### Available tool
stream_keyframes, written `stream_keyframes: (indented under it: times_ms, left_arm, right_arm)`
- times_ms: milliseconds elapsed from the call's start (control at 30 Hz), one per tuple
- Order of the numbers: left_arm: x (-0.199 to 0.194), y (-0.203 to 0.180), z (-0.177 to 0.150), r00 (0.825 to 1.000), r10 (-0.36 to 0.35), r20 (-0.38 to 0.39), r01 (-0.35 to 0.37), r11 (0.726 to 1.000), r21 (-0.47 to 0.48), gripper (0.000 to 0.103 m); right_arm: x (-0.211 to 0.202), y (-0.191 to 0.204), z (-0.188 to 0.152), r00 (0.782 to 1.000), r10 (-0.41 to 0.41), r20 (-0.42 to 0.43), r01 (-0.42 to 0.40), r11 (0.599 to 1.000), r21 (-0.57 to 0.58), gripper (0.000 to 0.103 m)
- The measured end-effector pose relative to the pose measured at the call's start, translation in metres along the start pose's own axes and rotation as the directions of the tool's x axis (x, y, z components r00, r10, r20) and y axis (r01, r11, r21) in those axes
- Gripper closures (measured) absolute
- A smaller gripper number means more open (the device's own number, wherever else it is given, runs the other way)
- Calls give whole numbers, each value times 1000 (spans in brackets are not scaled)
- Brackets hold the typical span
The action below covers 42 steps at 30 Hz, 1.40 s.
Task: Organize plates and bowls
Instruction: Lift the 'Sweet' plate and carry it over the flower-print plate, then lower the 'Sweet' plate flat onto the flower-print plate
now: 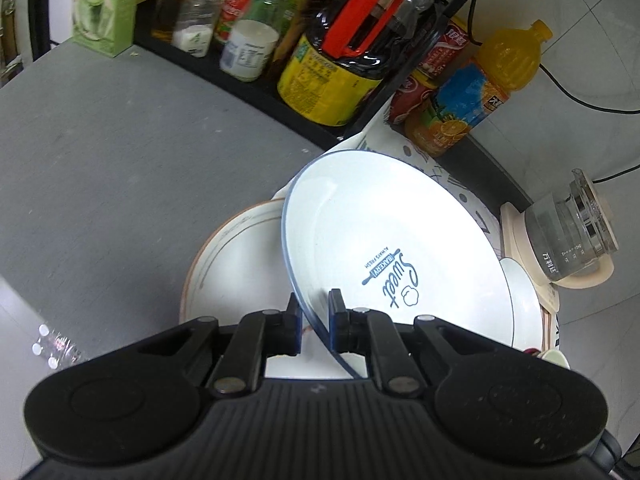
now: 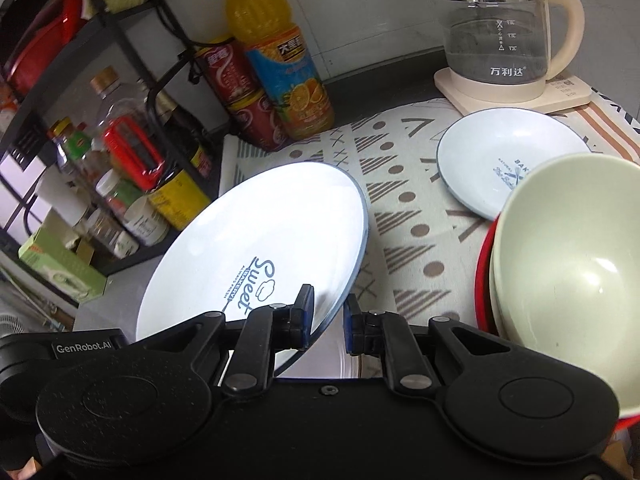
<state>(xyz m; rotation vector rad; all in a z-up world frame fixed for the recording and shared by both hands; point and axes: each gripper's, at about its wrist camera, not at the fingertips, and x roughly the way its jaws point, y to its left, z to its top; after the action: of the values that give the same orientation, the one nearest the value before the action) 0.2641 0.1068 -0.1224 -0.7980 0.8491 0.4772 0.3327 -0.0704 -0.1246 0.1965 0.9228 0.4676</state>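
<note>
A large white plate with a blue rim and "Sweet" print (image 1: 392, 248) is held tilted above the counter; it also shows in the right wrist view (image 2: 256, 240). My left gripper (image 1: 314, 322) is shut on its near rim. My right gripper (image 2: 328, 320) has its jaws around the plate's other edge, with a small gap at the right finger. Under the held plate lies a brown-rimmed plate (image 1: 224, 264). A small white blue-rimmed plate (image 2: 500, 156) lies on the patterned mat (image 2: 400, 208). A pale green bowl (image 2: 572, 256) sits nested in a red bowl (image 2: 482, 276) at the right.
A black rack (image 1: 248, 76) with bottles, jars and a red-handled oil jug (image 1: 360, 20) stands at the back. An orange juice bottle (image 2: 280, 52) and red cans (image 2: 240, 92) stand by it. A glass kettle (image 2: 500, 32) sits on its base at the back right.
</note>
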Motion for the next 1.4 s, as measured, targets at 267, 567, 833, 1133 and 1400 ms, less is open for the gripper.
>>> stream_keyframes:
  times_ms: [267,567,833,1133,1400]
  left_arm:
    - [-13,14,-20,1000,20,1,-20,1000,-23,93]
    - [-19,24,-38,999,30,-10,-30,999,-37,92]
    - [-16,26,-47,999,27,-35,-29,999,-40,92]
    - [-11,32,-51,998,23,-60,-26,998,-53,91]
    - [-6,32,-49,997,16,-82,-21,998,-54,91]
  right_arm:
    - [-8,3,-20,1000,3,-20,-4,999,-36,89]
    - [-16,1,-31,1000,5,-27,-7,998,-64,89]
    - [-20,-4,-35,999,-15,-37,12,997,-73,89]
    - [-15,-4,-38,998,-40,-46,37,997,-73,89]
    - [-9,-2,-36,996,-61,-58,56,994,-96,90]
